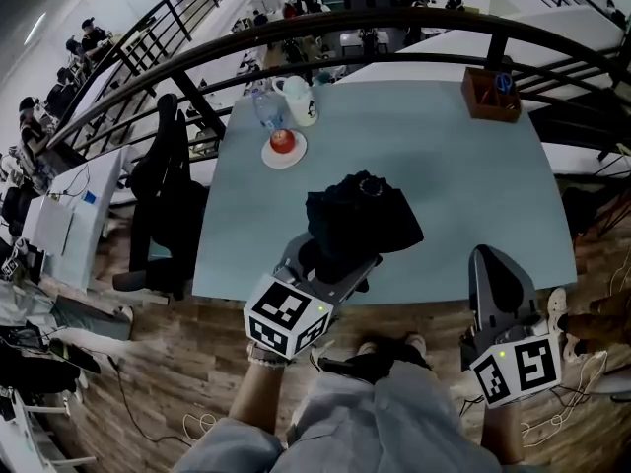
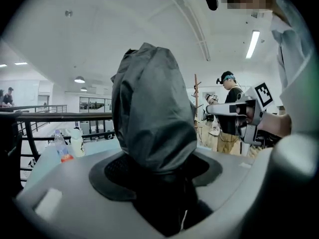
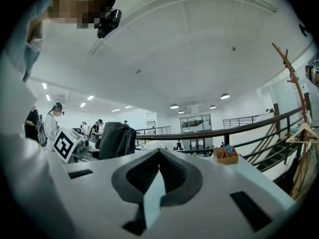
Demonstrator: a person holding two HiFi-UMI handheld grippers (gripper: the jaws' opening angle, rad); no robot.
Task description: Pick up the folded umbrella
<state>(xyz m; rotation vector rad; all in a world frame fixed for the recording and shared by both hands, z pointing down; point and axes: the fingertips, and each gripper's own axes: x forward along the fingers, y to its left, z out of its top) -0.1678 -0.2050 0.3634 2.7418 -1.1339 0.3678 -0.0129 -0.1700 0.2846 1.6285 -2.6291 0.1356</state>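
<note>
the left gripper is clamped on the black folded umbrella, tilted up and seemingly off the pale blue table, so the pick looks done, while the right gripper hangs near the table edge, jaws pressed together on nothing.

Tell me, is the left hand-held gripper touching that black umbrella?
Touching. In the left gripper view the left hand-held gripper is clamped on the umbrella, fabric bulging from between its jaws.

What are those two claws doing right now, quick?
Left gripper: closed on the black folded umbrella.
Right gripper: closed, holding nothing.
</note>
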